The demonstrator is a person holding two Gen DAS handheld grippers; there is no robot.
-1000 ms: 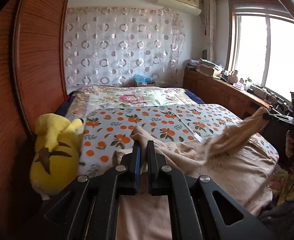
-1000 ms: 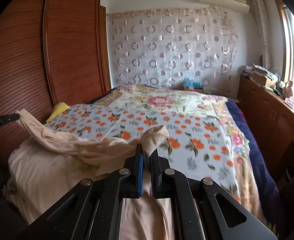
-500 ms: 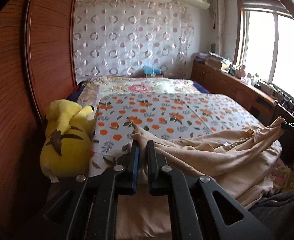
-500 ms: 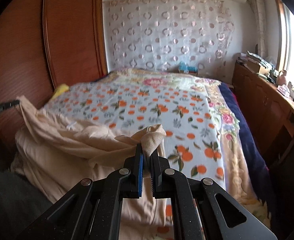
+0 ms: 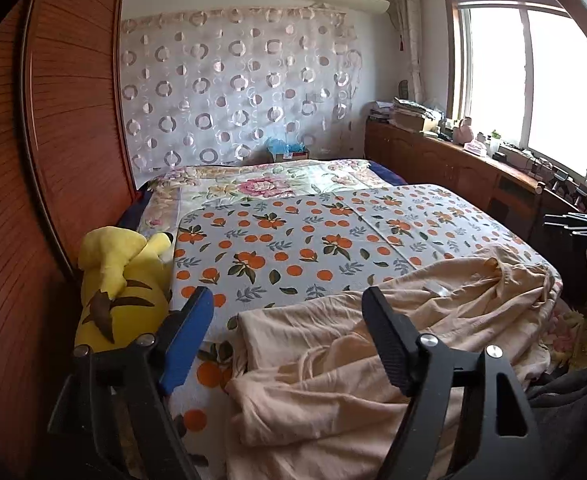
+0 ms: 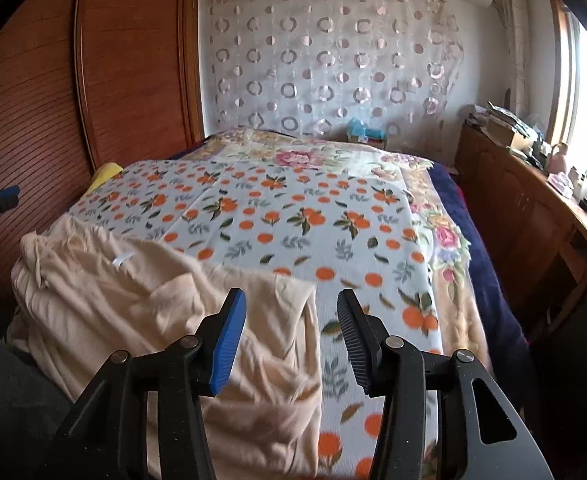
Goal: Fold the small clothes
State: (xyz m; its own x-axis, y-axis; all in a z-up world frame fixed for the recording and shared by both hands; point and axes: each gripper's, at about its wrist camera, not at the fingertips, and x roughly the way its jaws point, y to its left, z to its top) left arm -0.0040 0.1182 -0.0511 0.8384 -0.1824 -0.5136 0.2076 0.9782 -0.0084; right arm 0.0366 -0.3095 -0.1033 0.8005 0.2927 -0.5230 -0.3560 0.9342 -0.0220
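A beige garment (image 5: 373,344) is lying rumpled on the near end of a bed (image 5: 293,240) covered in an orange-print sheet, with both grippers hovering over it, jaws released and gripping nothing. The left gripper (image 5: 287,332) view is showing a yellow plush toy (image 5: 121,280) beside the wardrobe (image 5: 33,200), largely hidden in the other view. The right gripper (image 6: 291,328) view is showing the garment's straight edge crossing between its spread jaws.
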